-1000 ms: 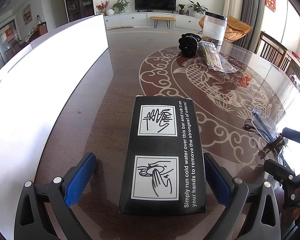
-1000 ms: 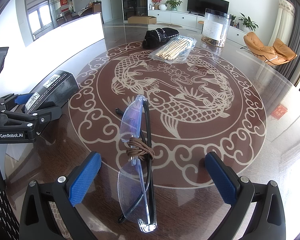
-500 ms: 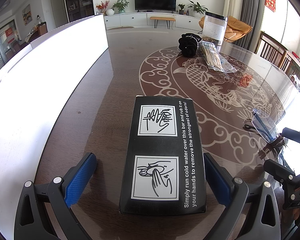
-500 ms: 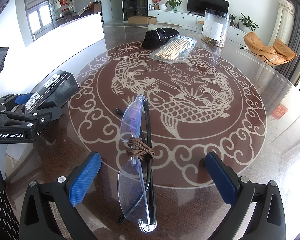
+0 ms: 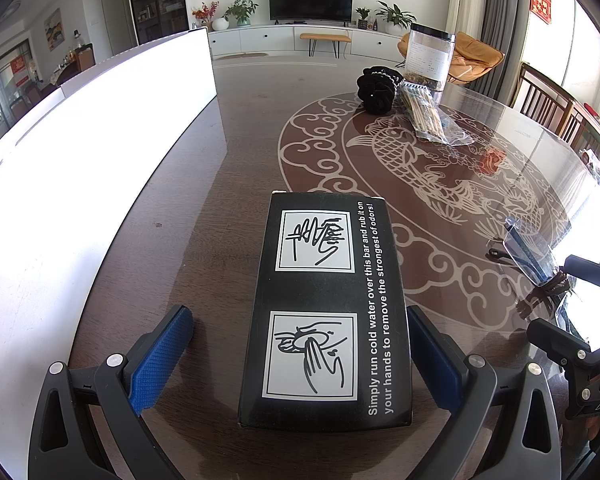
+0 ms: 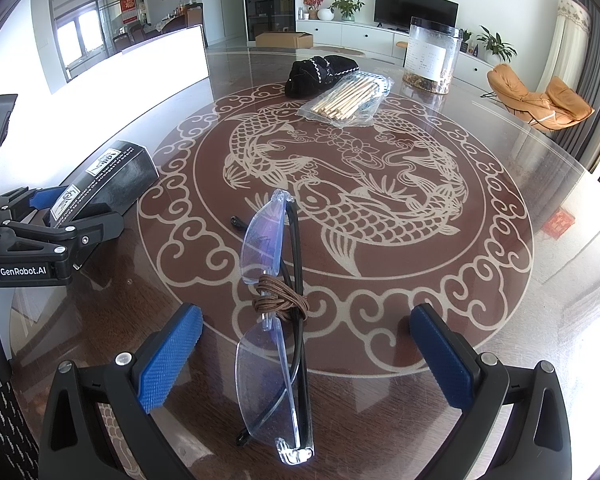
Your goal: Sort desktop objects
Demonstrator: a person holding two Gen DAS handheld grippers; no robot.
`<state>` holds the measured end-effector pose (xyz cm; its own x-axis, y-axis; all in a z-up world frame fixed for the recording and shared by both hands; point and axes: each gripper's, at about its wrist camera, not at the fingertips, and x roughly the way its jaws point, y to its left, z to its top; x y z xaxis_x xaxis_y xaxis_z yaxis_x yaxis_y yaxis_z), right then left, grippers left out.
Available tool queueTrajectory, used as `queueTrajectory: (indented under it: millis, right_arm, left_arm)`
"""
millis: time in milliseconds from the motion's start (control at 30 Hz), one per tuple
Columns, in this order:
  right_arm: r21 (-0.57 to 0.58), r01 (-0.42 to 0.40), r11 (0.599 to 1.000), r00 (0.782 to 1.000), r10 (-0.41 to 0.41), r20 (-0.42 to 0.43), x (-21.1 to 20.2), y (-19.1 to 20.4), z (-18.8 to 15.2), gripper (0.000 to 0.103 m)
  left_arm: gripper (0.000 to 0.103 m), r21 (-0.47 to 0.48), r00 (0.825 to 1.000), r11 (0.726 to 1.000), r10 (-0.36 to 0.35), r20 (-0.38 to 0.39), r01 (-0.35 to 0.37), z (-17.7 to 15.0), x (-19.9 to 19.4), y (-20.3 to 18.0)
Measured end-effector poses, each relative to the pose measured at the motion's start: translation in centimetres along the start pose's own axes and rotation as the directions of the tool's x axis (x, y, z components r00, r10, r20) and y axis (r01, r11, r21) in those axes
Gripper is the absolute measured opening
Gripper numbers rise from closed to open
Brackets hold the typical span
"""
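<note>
A black box [image 5: 324, 312] with white hand-washing pictures lies flat on the table between the open fingers of my left gripper [image 5: 300, 356]; the right pad is close to its side, the left pad stands apart. The box also shows in the right wrist view [image 6: 104, 180]. Folded clear glasses [image 6: 276, 320] with a brown cord wound round the middle lie between the wide-open fingers of my right gripper [image 6: 306, 354], touching neither pad. The glasses also show in the left wrist view [image 5: 532, 256].
A big white container [image 5: 80, 152] stands along the table's left side. At the far end lie a black fabric item [image 6: 320, 74], a bag of wooden sticks [image 6: 348, 98] and a clear jar [image 6: 430, 54]. The round table [image 6: 500, 300] has a fish pattern.
</note>
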<state>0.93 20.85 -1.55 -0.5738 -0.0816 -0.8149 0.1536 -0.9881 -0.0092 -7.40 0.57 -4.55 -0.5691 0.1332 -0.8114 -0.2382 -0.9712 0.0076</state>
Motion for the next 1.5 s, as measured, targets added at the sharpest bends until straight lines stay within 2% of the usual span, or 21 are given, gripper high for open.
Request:
queueTrajectory:
  millis: [367,533,600,633,700,767,800,967,1033,1133,1233,1367,1500]
  right_arm:
    - [0.000,0.000,1.000,1.000,0.000,0.000,0.0,0.0,0.0,0.103]
    - [-0.006,-0.001,1.000,1.000,0.001,0.000,0.0,0.1,0.0,0.103]
    - [-0.041,-0.026,0.999,0.999,0.025,-0.031,0.2,0.3,0.5,0.103]
    - [-0.065,-0.043,0.997,0.998,0.040,-0.055,0.3,0.4,0.8,0.102]
    - [-0.086,-0.077,0.993,0.995,0.071,-0.074,0.2,0.5,1.5,0.082]
    - [-0.114,-0.078,0.990,0.994,0.068,-0.089,-0.1,0.8,2.0,0.038]
    - [-0.120,-0.082,0.989,0.993,0.071,-0.096,-0.3,0.8,2.2,0.026]
    - [-0.047,-0.088,0.995,0.990,0.082,-0.111,-1.5,-0.9,2.5,0.024]
    - [-0.028,-0.099,0.995,0.991,0.096,-0.097,-2.6,-1.2,3.2,0.016]
    - [-0.038,-0.109,0.993,0.992,0.106,-0.062,-4.5,-0.9,5.5,0.016]
    - [-0.093,-0.115,0.989,0.993,0.114,-0.017,-6.4,1.1,8.9,0.016]
    - [-0.147,-0.165,0.975,0.984,0.173,0.046,-8.7,5.0,14.5,0.016]
    - [-0.187,-0.265,0.946,0.952,0.288,0.107,-10.5,10.4,20.4,0.016]
  left_arm:
    - [0.103,0.008,1.000,1.000,-0.002,-0.006,0.002,0.0,0.0,0.0]
    - [0.101,0.039,0.992,0.999,-0.020,-0.124,0.026,0.9,0.1,0.3]
    - [0.066,0.059,0.994,0.998,-0.030,-0.109,0.036,1.1,-0.5,0.2]
    - [0.058,0.066,0.994,0.997,-0.030,-0.103,0.037,1.2,-0.7,0.1]
    - [0.058,0.060,0.994,0.998,-0.023,-0.111,0.030,1.2,-0.8,0.3]
    - [0.058,0.031,0.993,0.998,-0.044,-0.109,0.048,1.1,-1.0,0.8]
    - [0.058,0.015,0.993,0.998,-0.056,-0.102,0.058,0.9,-1.3,1.1]
    - [0.058,-0.013,0.996,0.997,-0.078,-0.036,0.078,0.6,-4.7,2.2]
    - [0.058,-0.026,0.996,0.995,-0.092,0.000,0.092,0.9,-6.8,2.8]
    - [0.058,-0.052,0.991,0.992,-0.116,0.065,0.119,1.6,-10.5,4.5]
    - [0.058,-0.086,0.985,0.989,-0.108,0.133,0.120,2.7,-14.3,7.2]
    - [0.058,-0.152,0.979,0.986,-0.043,0.198,0.074,3.8,-18.4,12.5]
    - [0.058,-0.227,0.979,0.974,0.063,0.192,-0.018,4.4,-19.8,18.3]
